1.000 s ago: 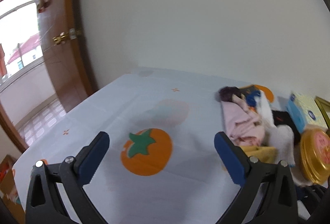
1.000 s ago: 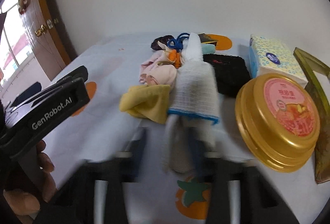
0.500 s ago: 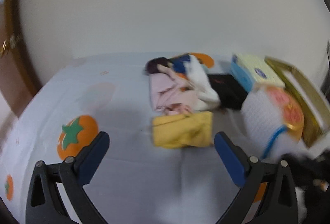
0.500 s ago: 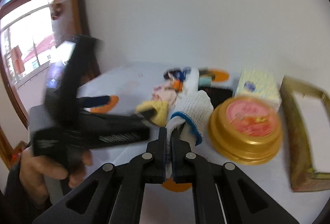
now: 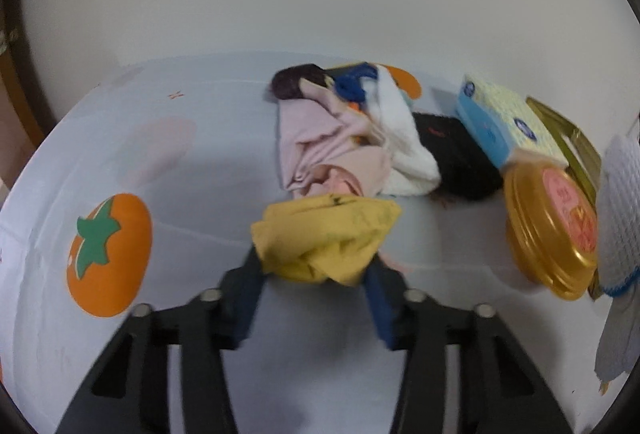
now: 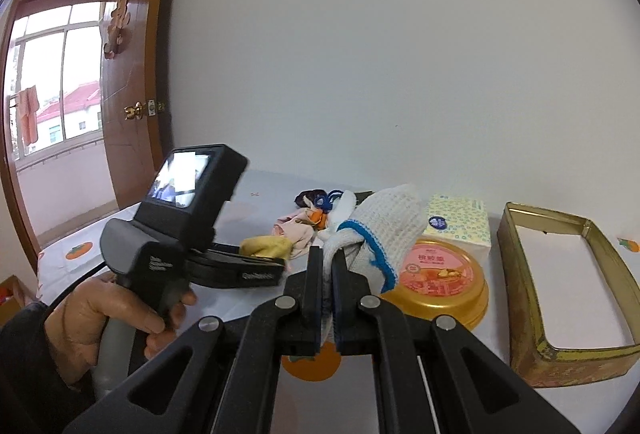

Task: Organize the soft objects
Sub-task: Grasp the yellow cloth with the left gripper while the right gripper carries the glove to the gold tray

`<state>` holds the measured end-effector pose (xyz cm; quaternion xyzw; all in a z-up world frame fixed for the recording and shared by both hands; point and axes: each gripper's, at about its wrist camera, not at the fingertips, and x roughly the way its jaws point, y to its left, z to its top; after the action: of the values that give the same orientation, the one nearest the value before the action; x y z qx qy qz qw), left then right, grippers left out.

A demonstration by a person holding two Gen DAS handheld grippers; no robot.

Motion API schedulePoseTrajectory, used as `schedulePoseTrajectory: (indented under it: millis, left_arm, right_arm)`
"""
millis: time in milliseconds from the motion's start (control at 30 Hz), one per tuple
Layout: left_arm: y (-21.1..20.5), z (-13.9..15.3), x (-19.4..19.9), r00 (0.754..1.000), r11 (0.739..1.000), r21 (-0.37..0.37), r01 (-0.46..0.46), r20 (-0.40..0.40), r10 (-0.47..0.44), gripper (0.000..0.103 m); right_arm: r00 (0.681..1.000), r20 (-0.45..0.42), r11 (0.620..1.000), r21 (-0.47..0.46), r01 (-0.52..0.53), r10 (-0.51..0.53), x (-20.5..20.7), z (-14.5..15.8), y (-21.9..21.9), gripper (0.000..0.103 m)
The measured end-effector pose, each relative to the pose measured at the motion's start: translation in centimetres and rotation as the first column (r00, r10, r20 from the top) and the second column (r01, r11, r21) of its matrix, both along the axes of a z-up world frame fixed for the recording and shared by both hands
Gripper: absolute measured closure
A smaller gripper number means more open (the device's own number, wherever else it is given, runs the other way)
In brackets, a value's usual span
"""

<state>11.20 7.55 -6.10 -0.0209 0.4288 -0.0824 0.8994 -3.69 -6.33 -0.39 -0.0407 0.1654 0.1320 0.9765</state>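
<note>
A crumpled yellow cloth (image 5: 324, 230) lies at the near end of a pile of soft things. My left gripper (image 5: 316, 266) points down at it and its jaws are closing, with the cloth bunched between the blue pads. Behind it lie a pink cloth (image 5: 320, 142), a white cloth (image 5: 404, 138), a black cloth (image 5: 460, 162) and a blue cord (image 5: 352, 82). My right gripper (image 6: 328, 258) is shut on a white knit glove (image 6: 388, 230) with a blue cuff, held above the table. That glove (image 5: 620, 202) hangs at the right edge of the left wrist view.
A round gold tin (image 6: 440, 278), a tissue box (image 6: 460, 222) and an open rectangular gold tin (image 6: 568, 274) stand to the right. The tablecloth (image 5: 180, 162) carries orange fruit prints. A wall is close behind, a wooden door (image 6: 132, 106) at left. A hand (image 6: 108, 314) holds the left gripper.
My left gripper swung right from the bare cloth to the pile, tipped down and closed around the yellow cloth. My right gripper lifted the white glove off the pile.
</note>
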Motion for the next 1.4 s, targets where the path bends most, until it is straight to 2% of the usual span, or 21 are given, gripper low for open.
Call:
schedulePoseTrajectory:
  millis: [33,100,167,267,567,700,967,1100,1267,1400]
  left_arm:
    - [0.3,0.1,-0.1,1.000,1.000,-0.023,-0.003,0.003,0.003,0.077]
    - [1.2,0.5,-0.7,0.999,0.998,-0.059,-0.025,0.028,0.027,0.078]
    - [2.0,1.4,-1.9,0.993,0.995,-0.086,-0.055,0.095,0.063,0.079]
    - [2.6,2.9,-3.7,0.977,0.992,-0.118,-0.053,0.199,0.075,0.082]
    - [2.1,5.2,-7.1,0.913,0.997,-0.041,-0.062,0.402,0.073,0.082]
    - [1.6,5.5,-7.5,0.907,0.996,-0.089,-0.019,0.417,0.055,0.082]
    - [-2.1,6.6,-8.2,0.902,0.997,-0.068,0.030,0.432,0.003,0.082]
    - [-5.4,6.5,-7.7,0.906,0.996,-0.055,0.064,0.422,-0.035,0.082]
    - [-9.2,7.4,-8.1,0.890,0.989,-0.040,0.139,0.443,-0.107,0.082]
    - [-12.6,8.9,-7.8,0.875,0.980,-0.042,0.195,0.458,-0.154,0.082]
  right_arm:
    - [1.000,0.006,1.000,-0.003,0.003,-0.003,-0.1,0.0,0.0,0.098]
    - [1.000,0.026,1.000,-0.011,0.011,-0.010,-0.4,0.0,-0.2,0.098]
    - [0.999,0.048,1.000,-0.014,0.019,-0.019,-0.6,0.2,-0.4,0.098]
    - [0.996,0.077,0.999,-0.020,0.040,-0.038,-1.2,0.4,-1.1,0.098]
    - [0.980,0.172,0.991,-0.066,0.116,-0.103,-2.9,0.9,-2.9,0.098]
    - [0.972,0.195,0.987,-0.060,0.148,-0.134,-3.4,1.2,-4.0,0.098]
    - [0.963,0.194,0.978,-0.056,0.203,-0.189,-3.8,1.3,-6.9,0.098]
    - [0.957,0.184,0.969,-0.061,0.239,-0.224,-4.1,1.2,-9.0,0.098]
    - [0.938,0.191,0.950,-0.067,0.305,-0.288,-4.3,1.3,-12.1,0.098]
    - [0.927,0.160,0.935,-0.051,0.350,-0.338,-3.5,1.7,-15.2,0.098]
